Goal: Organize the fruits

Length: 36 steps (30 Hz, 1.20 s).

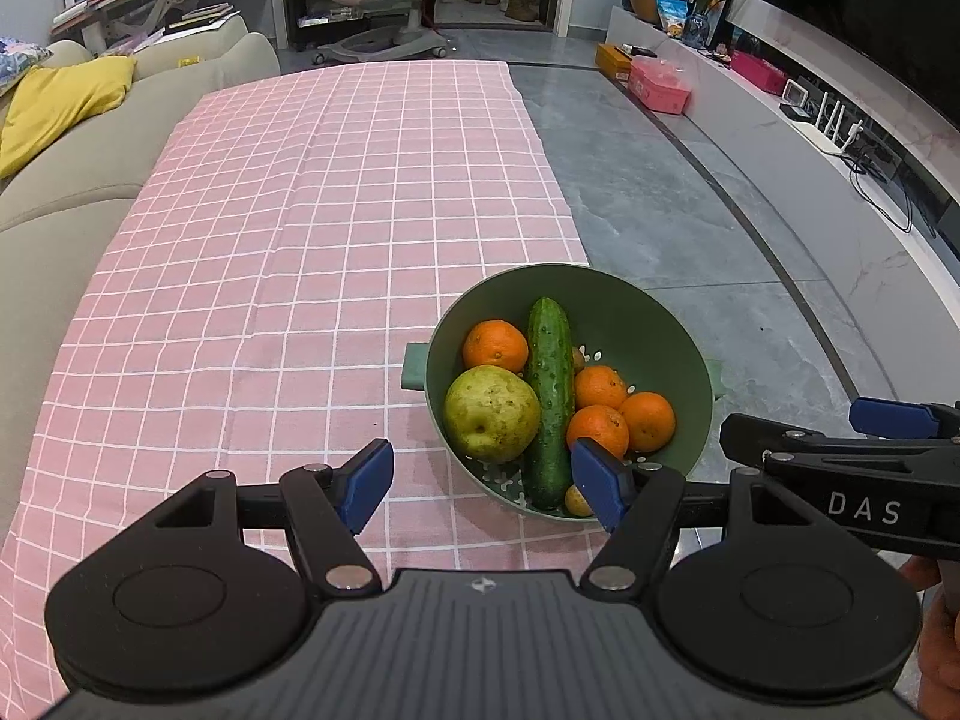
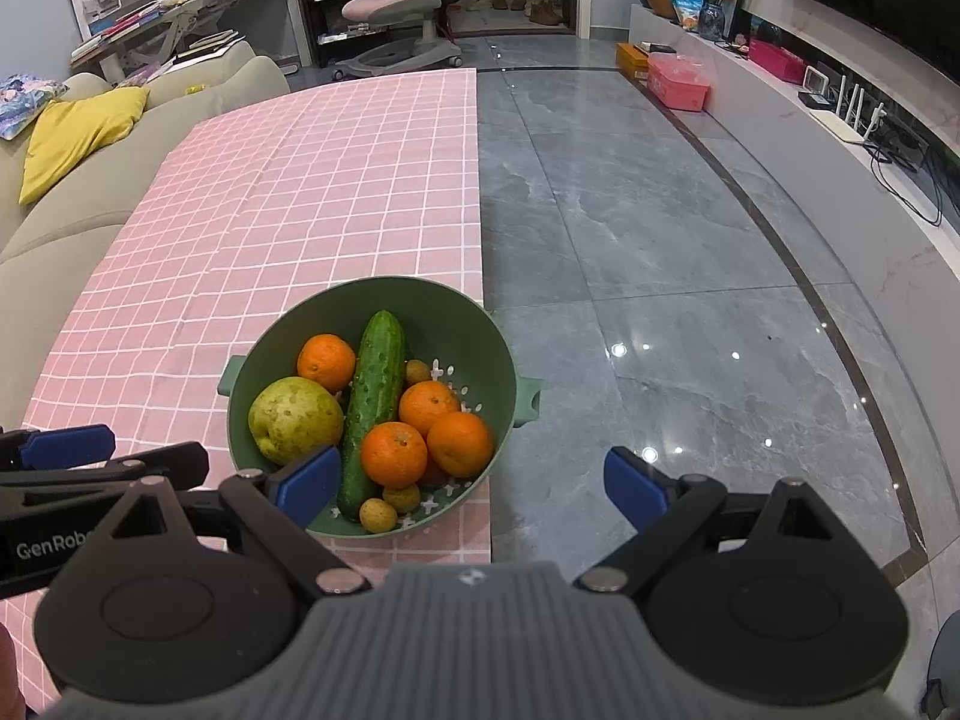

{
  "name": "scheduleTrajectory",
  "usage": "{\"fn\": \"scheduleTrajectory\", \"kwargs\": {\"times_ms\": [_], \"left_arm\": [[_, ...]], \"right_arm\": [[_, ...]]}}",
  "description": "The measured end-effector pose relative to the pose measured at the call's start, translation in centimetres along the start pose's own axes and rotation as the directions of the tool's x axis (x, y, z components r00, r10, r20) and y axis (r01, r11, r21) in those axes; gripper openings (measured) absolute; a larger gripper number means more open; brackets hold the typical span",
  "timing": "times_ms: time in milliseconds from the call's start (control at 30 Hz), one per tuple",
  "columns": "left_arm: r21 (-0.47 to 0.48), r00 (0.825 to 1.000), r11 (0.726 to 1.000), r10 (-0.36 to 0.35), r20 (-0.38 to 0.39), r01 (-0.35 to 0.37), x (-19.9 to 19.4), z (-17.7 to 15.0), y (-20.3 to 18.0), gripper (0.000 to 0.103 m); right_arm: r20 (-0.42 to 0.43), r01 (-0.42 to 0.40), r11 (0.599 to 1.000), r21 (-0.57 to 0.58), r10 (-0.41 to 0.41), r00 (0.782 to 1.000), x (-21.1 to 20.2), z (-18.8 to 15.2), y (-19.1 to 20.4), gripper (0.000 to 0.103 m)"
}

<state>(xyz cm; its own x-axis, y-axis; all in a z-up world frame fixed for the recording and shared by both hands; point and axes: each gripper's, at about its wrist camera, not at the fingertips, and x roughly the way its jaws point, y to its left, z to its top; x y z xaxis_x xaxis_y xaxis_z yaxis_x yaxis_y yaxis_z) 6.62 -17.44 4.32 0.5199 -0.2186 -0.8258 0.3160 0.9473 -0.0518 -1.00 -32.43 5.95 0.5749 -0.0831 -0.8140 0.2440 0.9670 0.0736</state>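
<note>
A green colander bowl [image 1: 636, 324] [image 2: 456, 324] stands at the right edge of the pink checked cloth [image 1: 270, 240]. In it lie a yellow-green pear [image 1: 492, 411] [image 2: 294, 417], a cucumber [image 1: 549, 396] [image 2: 375, 396], several oranges [image 1: 495, 345] [image 2: 429, 405] and small brown longans [image 2: 378, 515]. My left gripper [image 1: 483, 486] hangs open just short of the bowl's near left rim, with nothing held. My right gripper [image 2: 469, 486] is open wide over the bowl's near right rim, also with nothing held. Each gripper's blue pad shows at the side of the other's view.
A beige sofa [image 1: 72, 168] with a yellow cushion [image 1: 60, 102] runs along the cloth's left side. Grey tiled floor [image 2: 660, 270] lies to the right of the table edge. A low white TV bench [image 1: 780, 138] with boxes and cables stands further right, and a desk chair [image 1: 384, 6] at the back.
</note>
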Motion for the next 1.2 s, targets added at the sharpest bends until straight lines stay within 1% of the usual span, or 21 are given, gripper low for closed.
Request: {"fn": "scheduleTrajectory", "kwargs": {"times_ms": [1200], "left_arm": [[0.017,1.0,1.0,0.007,-0.004,-0.006,0.31,-0.04,-0.27,0.077]], "right_arm": [[-0.014,0.012,1.0,0.007,-0.012,1.0,0.2,-0.22,-0.29,0.091]]}}
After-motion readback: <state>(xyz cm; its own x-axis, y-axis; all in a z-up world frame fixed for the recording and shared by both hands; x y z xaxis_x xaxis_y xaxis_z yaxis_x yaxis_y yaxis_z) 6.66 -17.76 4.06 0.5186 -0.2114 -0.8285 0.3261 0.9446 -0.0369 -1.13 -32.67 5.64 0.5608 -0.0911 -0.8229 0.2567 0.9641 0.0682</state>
